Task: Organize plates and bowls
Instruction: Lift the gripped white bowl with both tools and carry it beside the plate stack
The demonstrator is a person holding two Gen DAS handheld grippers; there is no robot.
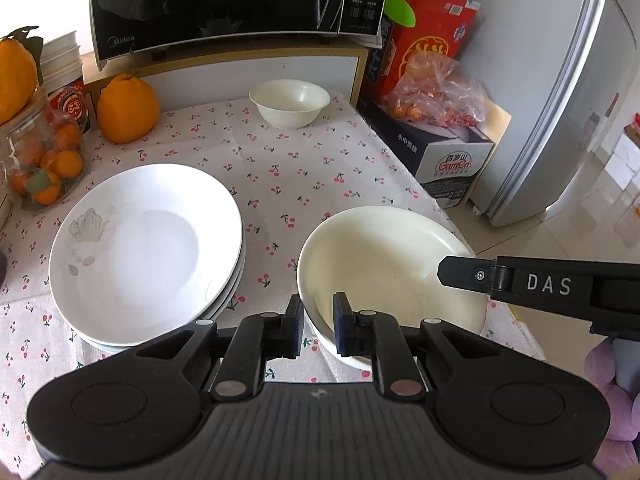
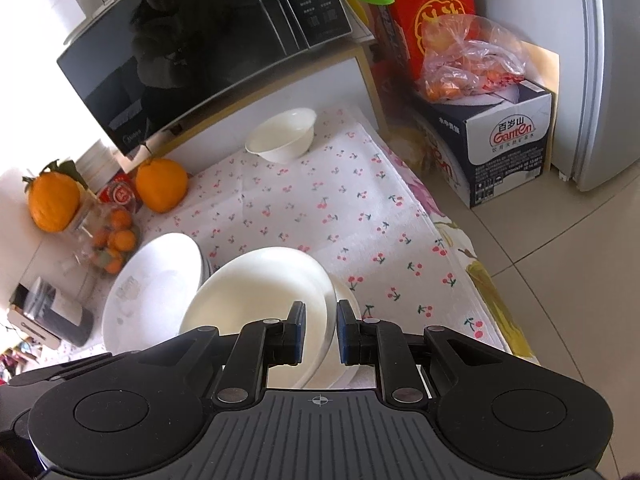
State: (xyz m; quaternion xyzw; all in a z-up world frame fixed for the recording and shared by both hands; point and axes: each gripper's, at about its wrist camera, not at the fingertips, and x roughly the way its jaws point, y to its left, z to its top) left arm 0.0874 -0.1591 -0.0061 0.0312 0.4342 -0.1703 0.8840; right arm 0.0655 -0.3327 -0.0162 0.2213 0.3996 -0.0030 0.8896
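Note:
A stack of white plates [image 1: 146,252] lies on the left of the cherry-print tablecloth [image 1: 288,184]; it also shows in the right wrist view [image 2: 152,292]. A cream bowl [image 1: 392,280] sits at the front right, nested on another bowl. My left gripper [image 1: 318,328] straddles its near-left rim with a small gap. My right gripper [image 2: 320,334] straddles the opposite rim of the cream bowl [image 2: 260,292]; its finger [image 1: 472,276] shows in the left wrist view. A small white bowl [image 1: 290,102] stands at the back by the microwave, also in the right wrist view [image 2: 282,134].
A black microwave [image 1: 236,4] sits on a shelf at the back. Large oranges [image 1: 127,110] and a jar of small oranges [image 1: 44,160] stand at the left. Cardboard boxes [image 1: 452,160] with a bag of fruit and a fridge [image 1: 560,100] are beyond the table's right edge.

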